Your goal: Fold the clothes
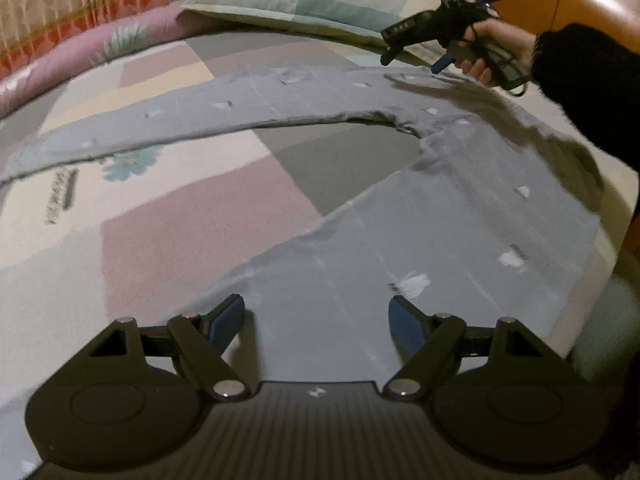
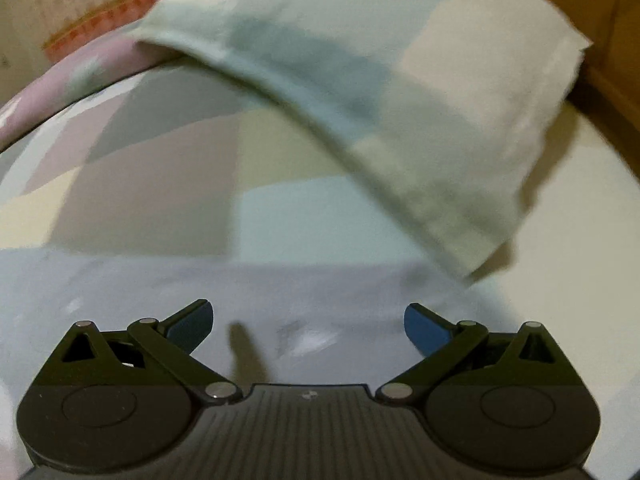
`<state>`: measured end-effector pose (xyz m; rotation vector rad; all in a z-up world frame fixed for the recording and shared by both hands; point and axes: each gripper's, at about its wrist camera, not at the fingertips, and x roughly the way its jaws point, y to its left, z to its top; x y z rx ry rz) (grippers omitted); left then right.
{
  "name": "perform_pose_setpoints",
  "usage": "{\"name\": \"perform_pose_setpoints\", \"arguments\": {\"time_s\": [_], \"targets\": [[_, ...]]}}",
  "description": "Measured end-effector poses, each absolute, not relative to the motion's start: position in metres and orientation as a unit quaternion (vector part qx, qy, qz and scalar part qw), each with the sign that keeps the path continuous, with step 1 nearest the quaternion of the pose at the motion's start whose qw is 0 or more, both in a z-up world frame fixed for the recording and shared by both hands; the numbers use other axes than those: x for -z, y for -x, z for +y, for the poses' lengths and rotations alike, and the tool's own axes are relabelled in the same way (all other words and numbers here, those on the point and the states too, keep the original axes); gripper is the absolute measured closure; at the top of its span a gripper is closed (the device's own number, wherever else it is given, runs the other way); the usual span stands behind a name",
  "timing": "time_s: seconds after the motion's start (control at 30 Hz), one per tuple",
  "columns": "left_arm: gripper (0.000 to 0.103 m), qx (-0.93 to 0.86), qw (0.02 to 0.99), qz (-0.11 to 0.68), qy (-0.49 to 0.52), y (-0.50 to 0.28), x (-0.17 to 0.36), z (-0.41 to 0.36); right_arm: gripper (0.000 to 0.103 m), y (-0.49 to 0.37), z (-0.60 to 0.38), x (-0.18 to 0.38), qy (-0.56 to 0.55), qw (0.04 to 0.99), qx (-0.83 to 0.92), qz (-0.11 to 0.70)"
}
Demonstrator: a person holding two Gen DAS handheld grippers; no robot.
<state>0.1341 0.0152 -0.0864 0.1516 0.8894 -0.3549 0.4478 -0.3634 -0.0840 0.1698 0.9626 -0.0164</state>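
Black grippers (image 1: 318,318) — blue fingertip pads (image 1: 404,320), silver pivot screws, black fuzzy sleeve (image 1: 580,68)

Dim warm indoor light, soft shadows, motion blur, fisheye-curved edges
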Motion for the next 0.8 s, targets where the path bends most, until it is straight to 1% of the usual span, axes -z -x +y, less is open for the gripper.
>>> {"name": "perform_pose_setpoints", "arguments": {"time_s": [0.17,0.2,0.27,0.37,0.57,0.63,0.73,0.8], "targets": [[0.024,0.159,0.887,0.425,-0.086,-0.132,0.083,0.031,0.0,-0.459,-0.319,0.103,-0.027,0.877,0.012,0.479],[0.024,0.156,0.888,0.424,-0.089,-0.132,0.082,0.034,0.0,-0.466,-0.315,0.106,-0.012,0.883,0.018,0.469],[0.024,0.151,0.889,0.423,-0.094,-0.131,0.08,0.04,0.0,-0.479,-0.317,0.106,-0.014,0.891,0.025,0.454],[0.024,0.144,0.89,0.421,-0.102,-0.13,0.078,0.05,0.0,-0.488,-0.315,0.096,-0.047,0.88,0.048,0.47],[0.023,0.133,0.892,0.421,-0.095,-0.133,0.083,0.066,0.0,-0.491,-0.25,0.087,-0.064,0.868,-0.026,0.491],[0.023,0.131,0.892,0.422,-0.09,-0.133,0.086,0.069,0.0,-0.506,-0.228,0.098,-0.027,0.866,-0.004,0.499],[0.023,0.132,0.892,0.424,-0.08,-0.134,0.089,0.072,0.0,-0.523,-0.22,0.102,-0.019,0.884,0.017,0.466],[0.023,0.139,0.891,0.424,-0.077,-0.133,0.09,0.072,0.0,-0.533,-0.225,0.099,-0.05,0.883,0.031,0.466]]}}
